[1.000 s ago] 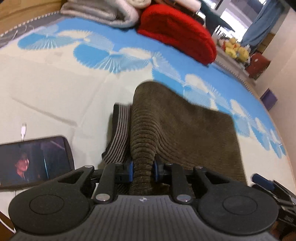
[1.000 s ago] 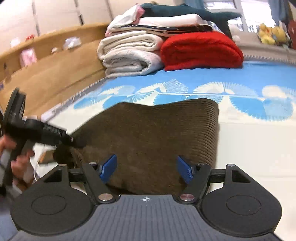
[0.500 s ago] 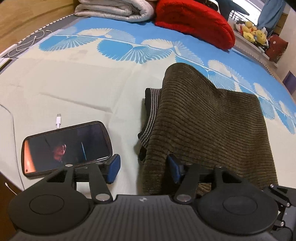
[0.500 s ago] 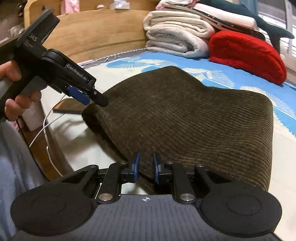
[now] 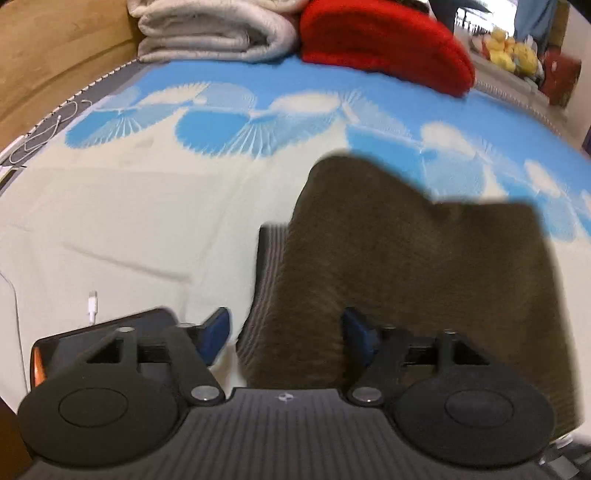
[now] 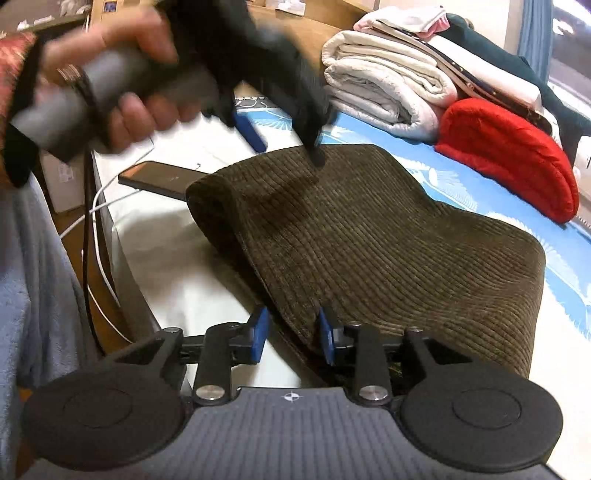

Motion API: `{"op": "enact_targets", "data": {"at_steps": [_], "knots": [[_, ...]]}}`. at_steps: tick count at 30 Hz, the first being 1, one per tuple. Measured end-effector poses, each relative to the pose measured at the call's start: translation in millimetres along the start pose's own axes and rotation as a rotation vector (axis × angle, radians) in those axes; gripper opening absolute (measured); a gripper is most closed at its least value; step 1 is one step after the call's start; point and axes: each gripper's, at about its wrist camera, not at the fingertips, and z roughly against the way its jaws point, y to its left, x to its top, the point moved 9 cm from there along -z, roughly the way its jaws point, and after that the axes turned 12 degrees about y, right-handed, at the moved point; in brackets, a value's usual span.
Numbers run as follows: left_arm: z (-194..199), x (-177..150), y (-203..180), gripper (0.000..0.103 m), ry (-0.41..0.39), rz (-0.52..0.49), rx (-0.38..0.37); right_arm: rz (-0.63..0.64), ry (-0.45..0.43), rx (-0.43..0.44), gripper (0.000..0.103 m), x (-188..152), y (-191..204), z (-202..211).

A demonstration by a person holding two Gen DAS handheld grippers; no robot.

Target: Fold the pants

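Note:
Brown corduroy pants (image 5: 406, 266) lie folded on the blue-and-cream bed sheet (image 5: 129, 214), a striped waistband (image 5: 269, 266) peeking out at their left side. My left gripper (image 5: 286, 332) is open and its jaws are opening; the pants' near corner lies between the pads without being pressed. In the right wrist view the pants (image 6: 369, 236) fill the middle. My right gripper (image 6: 292, 336) is over their near edge with its jaws opening; the cloth sits between the pads, and the left pad stands clear of it. A hand holds the blurred left gripper (image 6: 284, 144) above the pants' far corner.
A phone (image 6: 155, 181) and a white cable (image 5: 92, 306) lie left of the pants near the bed's edge. Folded white blankets (image 5: 214, 33) and a red blanket (image 5: 384, 40) are stacked at the headboard. A sleeve (image 6: 33, 295) hangs at the left.
The left gripper let go of the pants' corner and opened wide. The right gripper shut on the near edge, then parted again. The pants now rest flat.

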Motion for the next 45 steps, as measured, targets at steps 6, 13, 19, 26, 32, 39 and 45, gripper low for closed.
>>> {"op": "enact_targets", "data": {"at_steps": [6, 13, 19, 26, 32, 39, 45], "knots": [[-3, -18, 20, 0.092, 0.041, 0.031, -0.049, -0.056, 0.077, 0.164, 0.033, -10, -12, 11], [-1, -14, 17, 0.092, 0.025, 0.036, -0.076, -0.440, 0.076, 0.278, 0.063, -20, -88, 46], [0, -10, 9, 0.092, 0.025, 0.010, -0.072, -0.801, 0.020, 0.478, 0.064, -26, -153, 56], [3, -5, 8, 0.092, 0.007, 0.007, -0.087, -0.817, -0.025, 0.619, 0.083, -38, -146, 89], [1, 9, -2, 0.092, -0.001, 0.015, -0.117, -0.806, -0.080, 0.309, 0.091, -35, -195, 76], [-14, 12, -15, 0.093, 0.034, -0.011, -0.107, -0.913, 0.115, 0.372, 0.098, -57, -203, -12], [-26, 15, -20, 0.093, 0.048, 0.007, -0.102, -0.745, 0.158, 0.263, 0.061, -34, -191, -36]]}}
